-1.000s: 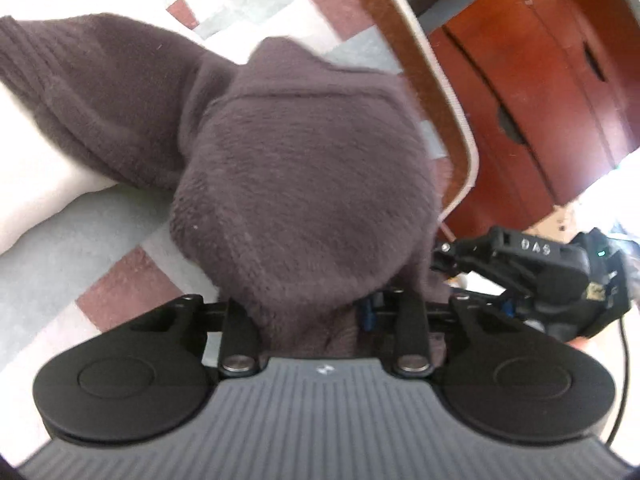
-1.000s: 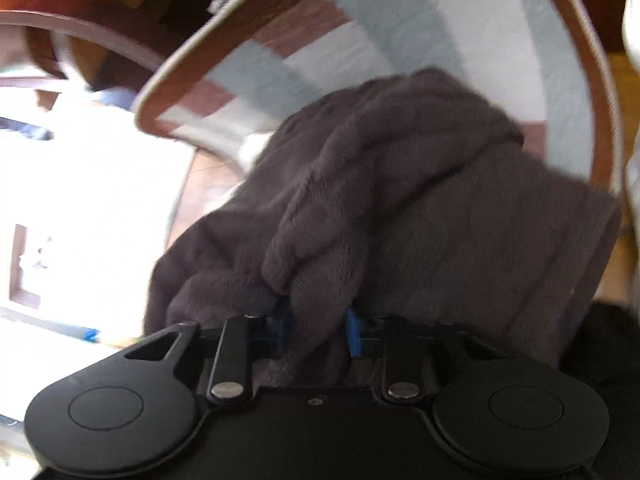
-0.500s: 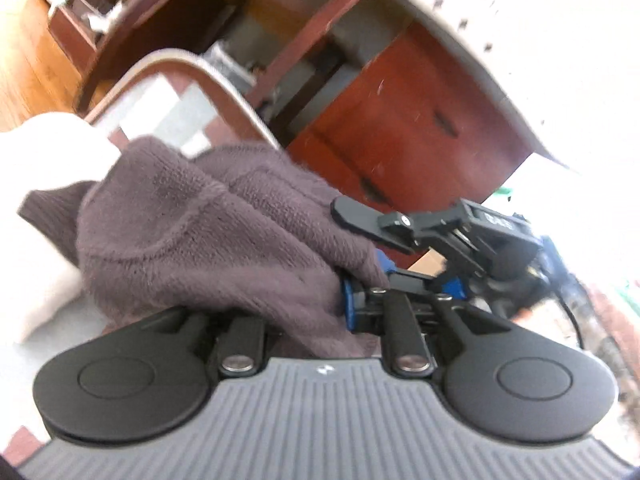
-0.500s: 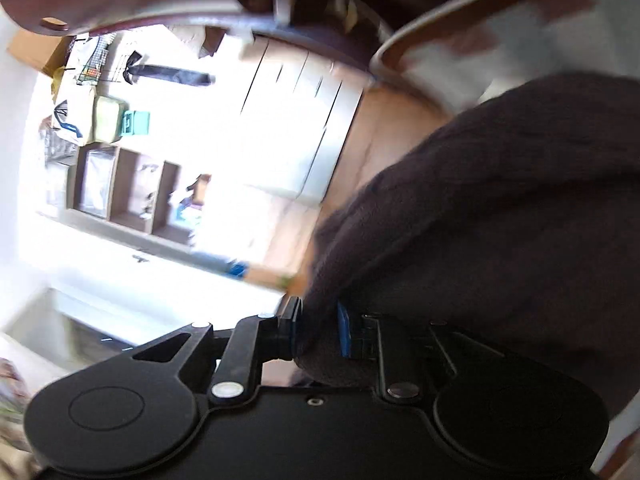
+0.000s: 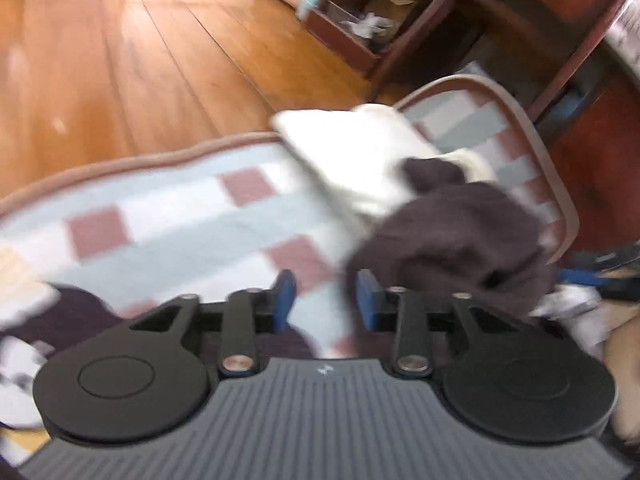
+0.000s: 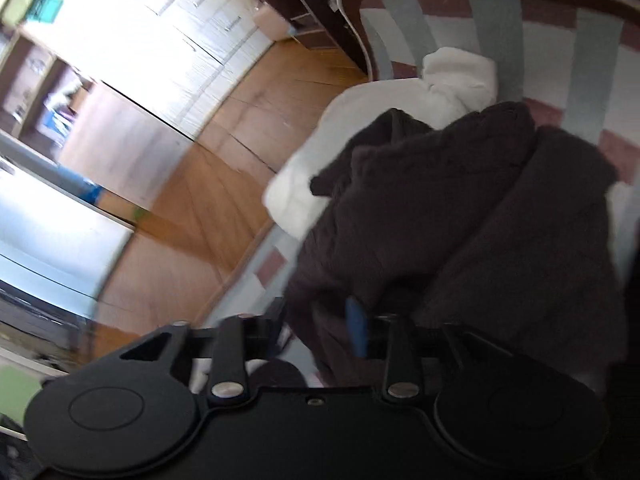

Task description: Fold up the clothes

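Note:
A dark brown knitted garment (image 5: 452, 232) lies bunched on the checked rug (image 5: 180, 216), partly over a folded white garment (image 5: 360, 152). My left gripper (image 5: 326, 300) is open and empty, its blue pads apart, with the brown garment just right of the right pad. In the right wrist view the same brown garment (image 6: 460, 216) lies in a heap over the white one (image 6: 456, 76). My right gripper (image 6: 316, 328) is open; brown cloth drapes between and over its fingers without being pinched.
Wooden floor (image 5: 140, 60) surrounds the rug. Dark red wooden furniture (image 5: 580, 92) and a cluttered low shelf (image 5: 360, 20) stand at the far right. Another dark garment (image 5: 68, 320) lies at the left by my left gripper. White cabinets (image 6: 168, 40) stand across the floor.
Both grippers have opened and let go of the brown garment, which has dropped onto the rug and white garment. Both grippers have pulled back from it; the views have swung round.

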A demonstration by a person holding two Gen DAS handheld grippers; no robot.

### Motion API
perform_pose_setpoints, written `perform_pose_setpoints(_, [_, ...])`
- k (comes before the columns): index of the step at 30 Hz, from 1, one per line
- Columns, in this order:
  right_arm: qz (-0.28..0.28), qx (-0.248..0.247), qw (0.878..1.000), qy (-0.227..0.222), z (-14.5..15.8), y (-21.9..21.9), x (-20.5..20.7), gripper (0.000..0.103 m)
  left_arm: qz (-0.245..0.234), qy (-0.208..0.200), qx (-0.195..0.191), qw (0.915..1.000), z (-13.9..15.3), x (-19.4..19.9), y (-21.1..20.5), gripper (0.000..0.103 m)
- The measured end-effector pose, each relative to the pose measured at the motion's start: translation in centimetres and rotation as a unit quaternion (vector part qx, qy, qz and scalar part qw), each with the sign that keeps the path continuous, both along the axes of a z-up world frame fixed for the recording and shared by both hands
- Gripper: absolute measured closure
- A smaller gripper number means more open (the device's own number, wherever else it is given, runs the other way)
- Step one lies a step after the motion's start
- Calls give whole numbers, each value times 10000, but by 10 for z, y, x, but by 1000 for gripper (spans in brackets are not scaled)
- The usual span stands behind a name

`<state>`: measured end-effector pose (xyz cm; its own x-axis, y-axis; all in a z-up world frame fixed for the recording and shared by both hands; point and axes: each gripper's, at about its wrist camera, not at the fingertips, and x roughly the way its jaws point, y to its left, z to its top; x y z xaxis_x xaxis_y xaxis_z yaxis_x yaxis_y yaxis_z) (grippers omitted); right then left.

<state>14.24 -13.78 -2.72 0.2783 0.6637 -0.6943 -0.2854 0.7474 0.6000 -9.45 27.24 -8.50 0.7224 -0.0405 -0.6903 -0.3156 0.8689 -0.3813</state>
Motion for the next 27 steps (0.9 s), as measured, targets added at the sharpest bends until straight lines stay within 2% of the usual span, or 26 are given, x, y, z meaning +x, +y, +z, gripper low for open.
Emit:
perform_pose_setpoints(1, [-39, -90, 9999, -55, 9, -3, -10, 43, 45, -9, 91, 9999, -1, -3, 0, 64])
perform_pose_setpoints(4, [-143, -157, 9997, -156, 42, -12, -24, 41, -19, 3, -153, 9999, -10, -7, 3, 62])
perform_pose_setpoints(8, [-453, -166, 9988, -15, 62, -21, -29, 41, -199, -13, -396, 9990, -25, -16, 4, 62])
perform_pose_setpoints(11, [-674, 195, 9968, 370, 83, -39, -27, 40, -70, 210, -385, 9990, -35, -19, 9, 62])
perform_pose_setpoints(12, [-683, 347, 9959, 476, 91, -44, -26, 37, 25, 316, -373, 9988, -37, -21, 11, 62])
perform_pose_setpoints(13, [-617, 341, 9965, 446, 100, -44, -25, 33, 275, 478, -100, 9984, -37, -25, 9, 62])
perform_pose_setpoints(14, [-527, 150, 9980, 307, 109, -42, -23, 23, 563, 655, 235, 9960, -38, -28, 6, 62])
perform_pose_setpoints(15, [-436, -40, 9989, 168, 117, -39, -21, 16, 638, 741, 331, 9947, -39, -30, 2, 61])
perform_pose_setpoints(17, [-390, -683, 9967, -210, 125, -30, -21, 15, 606, 774, 280, 9948, -40, -32, -6, 61])
perform_pose_setpoints(19, [-346, -1102, 9928, -303, 111, -26, -15, 15, 465, 664, 47, 9967, -35, -34, -14, 58])
perform_pose_setpoints(22, [-258, -1141, 9930, -157, 72, -38, 4, 15, 536, 575, 145, 9968, -16, -35, -25, 55])
perform_pose_setpoints(24, [-174, -1126, 9935, -55, 45, -47, 19, 15, 505, 294, 213, 9981, -12, -28, -30, 48])
perform_pose_setpoints(27, [-52, -1245, 9922, 49, 6, -61, 49, 15, 436, -44, 364, 9984, -11, -14, -38, 47])
